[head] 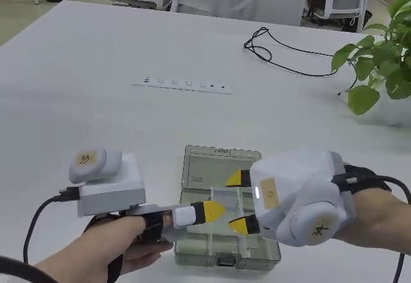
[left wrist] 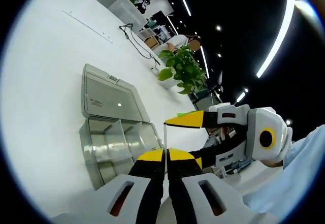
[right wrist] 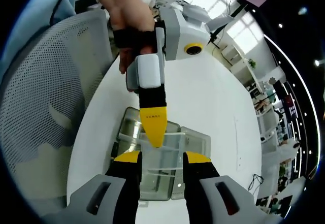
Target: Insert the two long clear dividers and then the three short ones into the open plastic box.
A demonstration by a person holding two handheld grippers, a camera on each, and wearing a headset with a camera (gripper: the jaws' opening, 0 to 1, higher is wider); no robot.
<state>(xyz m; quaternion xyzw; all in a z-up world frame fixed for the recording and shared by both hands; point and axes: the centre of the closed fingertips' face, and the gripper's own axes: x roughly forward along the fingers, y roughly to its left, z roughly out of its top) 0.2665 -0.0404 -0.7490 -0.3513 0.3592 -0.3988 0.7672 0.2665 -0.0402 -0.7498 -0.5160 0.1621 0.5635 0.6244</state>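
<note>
While the left hand-held gripper (left wrist: 165,155) pinches one clear divider (left wrist: 164,137), right hand-held gripper (right wrist: 161,157) spread, one open box (head: 218,165).

Left tongs (left wrist: 165,154) yellow-tipped black; right tongs (right wrist: 162,157) same; divider (head: 225,196) clear; box (head: 215,165) translucent grey; table (head: 128,39) white.

Head view looks down on the box (head: 207,166); both gripper views face it closely

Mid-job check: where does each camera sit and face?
Head view: on the headset, facing down at the open translucent plastic box; left tool, right tool, left hand show.
Left gripper view: on left tool, facing box, right tool.
Right gripper view: on right tool, facing box, clear plastic divider, left hand.
All share the box.
</note>
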